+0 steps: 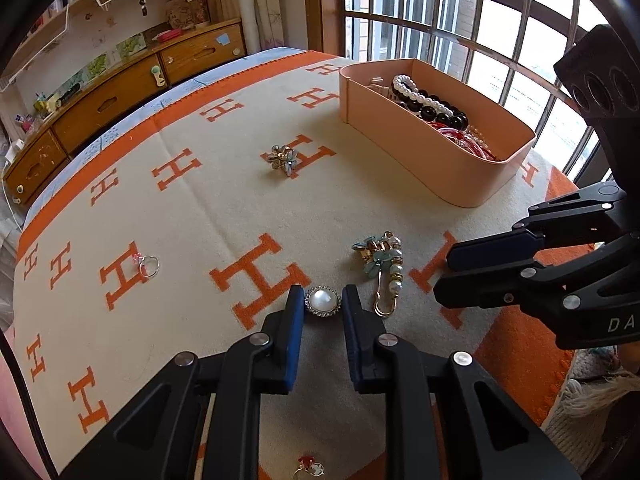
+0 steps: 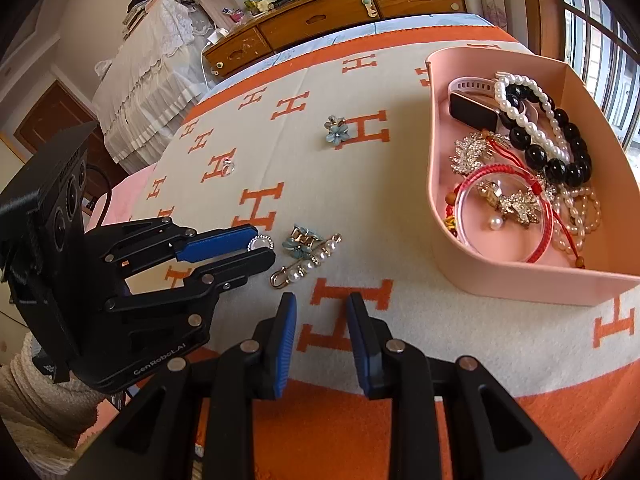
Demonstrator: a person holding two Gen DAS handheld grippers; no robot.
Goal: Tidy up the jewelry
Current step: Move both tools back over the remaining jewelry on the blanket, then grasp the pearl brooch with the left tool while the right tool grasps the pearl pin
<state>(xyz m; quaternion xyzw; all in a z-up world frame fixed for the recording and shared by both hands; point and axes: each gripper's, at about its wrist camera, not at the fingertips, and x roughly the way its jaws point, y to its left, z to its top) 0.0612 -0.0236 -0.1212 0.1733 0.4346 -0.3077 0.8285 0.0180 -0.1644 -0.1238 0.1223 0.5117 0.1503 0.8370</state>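
A round pearl brooch with a rhinestone rim lies on the blanket between the open fingertips of my left gripper; the jaws flank it without clearly touching. In the right wrist view the brooch shows at the left gripper's tips. A pearl safety-pin brooch with blue flowers lies just right of it. My right gripper is open and empty above the blanket. The pink box holds bracelets, brooches and a watch.
A blue flower brooch lies mid-blanket. A small ring lies to the left. Another small piece lies under my left gripper. A wooden drawer cabinet stands behind the bed; window bars are at right.
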